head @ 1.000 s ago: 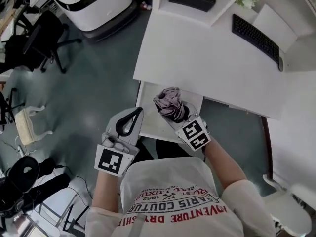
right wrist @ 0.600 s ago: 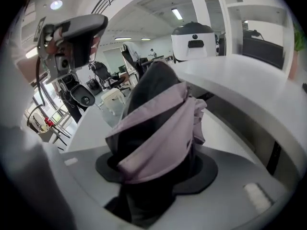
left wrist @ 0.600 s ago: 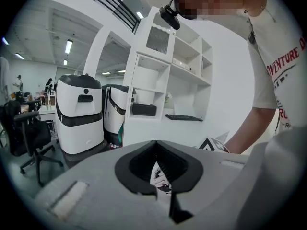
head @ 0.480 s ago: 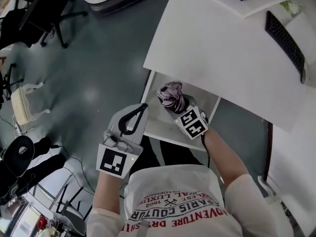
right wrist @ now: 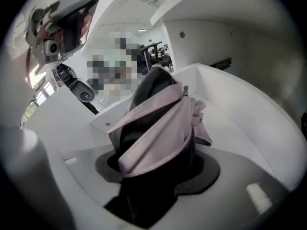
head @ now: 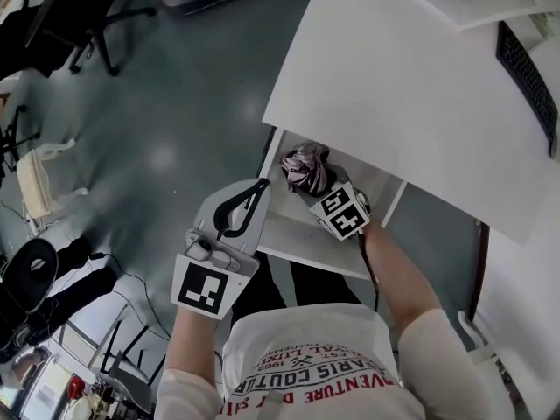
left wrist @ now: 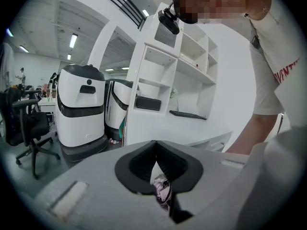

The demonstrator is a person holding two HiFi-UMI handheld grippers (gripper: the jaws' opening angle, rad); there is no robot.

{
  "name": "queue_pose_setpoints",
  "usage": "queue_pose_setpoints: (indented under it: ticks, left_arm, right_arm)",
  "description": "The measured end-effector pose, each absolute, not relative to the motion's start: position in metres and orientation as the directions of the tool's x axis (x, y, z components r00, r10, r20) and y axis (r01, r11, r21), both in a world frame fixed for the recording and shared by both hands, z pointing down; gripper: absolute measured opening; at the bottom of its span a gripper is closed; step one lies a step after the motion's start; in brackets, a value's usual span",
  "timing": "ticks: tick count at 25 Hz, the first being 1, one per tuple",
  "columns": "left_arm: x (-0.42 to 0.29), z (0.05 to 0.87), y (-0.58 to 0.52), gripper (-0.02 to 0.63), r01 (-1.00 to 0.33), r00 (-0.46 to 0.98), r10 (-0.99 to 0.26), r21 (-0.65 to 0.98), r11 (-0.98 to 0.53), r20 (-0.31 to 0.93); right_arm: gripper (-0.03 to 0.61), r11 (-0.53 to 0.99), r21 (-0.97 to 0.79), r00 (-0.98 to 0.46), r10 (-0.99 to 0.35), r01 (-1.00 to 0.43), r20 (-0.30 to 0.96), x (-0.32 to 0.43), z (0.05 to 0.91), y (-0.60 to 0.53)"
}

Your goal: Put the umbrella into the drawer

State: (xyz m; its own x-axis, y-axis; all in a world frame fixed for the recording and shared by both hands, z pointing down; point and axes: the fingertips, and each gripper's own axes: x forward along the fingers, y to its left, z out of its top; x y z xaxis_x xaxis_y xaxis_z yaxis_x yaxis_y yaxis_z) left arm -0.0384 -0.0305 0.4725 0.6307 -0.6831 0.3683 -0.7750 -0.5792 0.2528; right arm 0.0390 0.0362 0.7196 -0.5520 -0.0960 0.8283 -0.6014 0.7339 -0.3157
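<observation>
Umbrella (right wrist: 158,128) first: folded, with mauve cloth bunched over a black body, it is pinched between the jaws of my right gripper (head: 320,194). The dark pads press on its sides low down, and the cloth end sticks out past them. In the head view I see it inside the outline of the open drawer (head: 293,236), toward the back, where the white desk (head: 411,86) overhangs it. In the right gripper view the drawer's white floor and side wall lie just beyond the cloth. Whether the umbrella touches that floor I cannot tell.

My left gripper (head: 260,185) carries nothing. Its jaws meet at the tips, leaving only a narrow keyhole gap behind them, and through that gap I catch a scrap of the mauve cloth farther off. This gripper hangs by the drawer's left edge, apart from the umbrella, with its tips pointing toward the drawer.

A keyboard (head: 528,68) lies at the desk's far right. A black office chair (head: 74,11) stands on the grey floor, well apart from the drawer.
</observation>
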Motion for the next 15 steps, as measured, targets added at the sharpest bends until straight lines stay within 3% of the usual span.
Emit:
queue_pose_setpoints:
  ticks: [6, 10, 13, 15]
  left_arm:
    - [-0.038, 0.48, -0.028, 0.003, -0.762, 0.644, -0.657, 0.25, -0.598, 0.391]
    - [-0.039, 0.477, -0.03, 0.003, -0.751, 0.656, -0.646, 0.244, -0.614, 0.391]
    - [-0.04, 0.471, -0.03, 0.003, -0.744, 0.663, -0.642, 0.24, -0.624, 0.385]
    - [-0.042, 0.464, -0.03, 0.003, -0.739, 0.667, -0.64, 0.235, -0.631, 0.382]
  right_arm:
    - [0.246, 0.691, -0.346, -0.548, -0.086, -0.635, 0.832, 0.032, 0.729, 0.034]
    - [0.326, 0.631, -0.372, -0.545, -0.096, -0.68, 0.833, 0.034, 0.733, 0.034]
    - [0.429, 0.576, -0.396, -0.55, -0.113, -0.715, 0.828, 0.036, 0.726, 0.029]
    - [0.433, 0.579, -0.375, -0.539, -0.135, -0.724, 0.832, 0.039, 0.715, 0.025]
